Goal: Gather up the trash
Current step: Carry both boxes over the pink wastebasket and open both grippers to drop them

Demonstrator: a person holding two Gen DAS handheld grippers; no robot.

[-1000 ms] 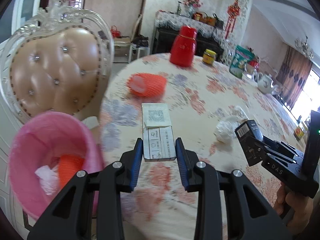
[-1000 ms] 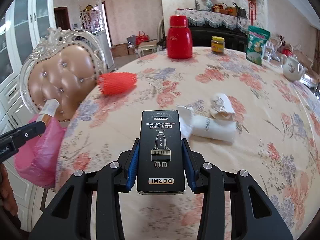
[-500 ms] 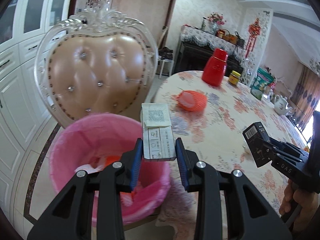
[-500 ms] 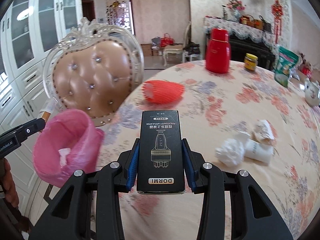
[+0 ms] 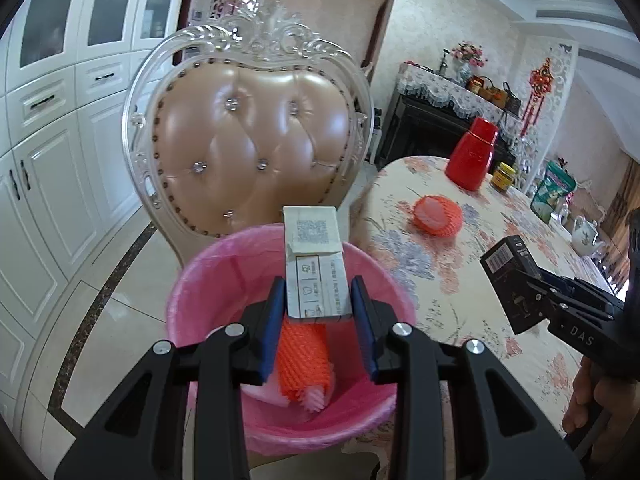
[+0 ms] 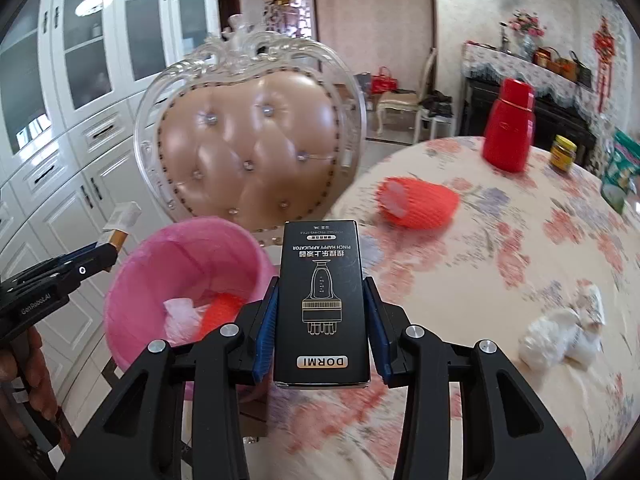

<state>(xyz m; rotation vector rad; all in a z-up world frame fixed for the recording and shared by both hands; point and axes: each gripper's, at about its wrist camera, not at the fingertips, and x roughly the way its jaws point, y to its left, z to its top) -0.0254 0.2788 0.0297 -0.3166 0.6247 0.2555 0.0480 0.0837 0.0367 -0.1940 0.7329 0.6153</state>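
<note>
My left gripper [image 5: 319,304] is shut on a small white carton [image 5: 314,256] and holds it over the pink-lined trash bin [image 5: 208,280], which holds orange foam netting [image 5: 304,360] and white scraps. My right gripper [image 6: 322,312] is shut on a black DORMI box [image 6: 322,300], over the table edge to the right of the bin [image 6: 140,280]. The black box also shows at the right of the left wrist view [image 5: 508,276]. An orange foam net [image 6: 416,202] and crumpled white paper [image 6: 560,338] lie on the floral table [image 6: 500,264].
A tufted chair [image 5: 256,152] stands right behind the bin. A red thermos [image 5: 472,158], a yellow jar [image 5: 503,176], a green bag [image 5: 554,192] and a teapot [image 5: 585,236] stand at the table's far side. White cabinets [image 5: 52,168] line the left wall.
Both grippers have swung left, off the table toward the bin. My left gripper, with the white carton, has gone from above the table to above the bin opening. The black box follows.
</note>
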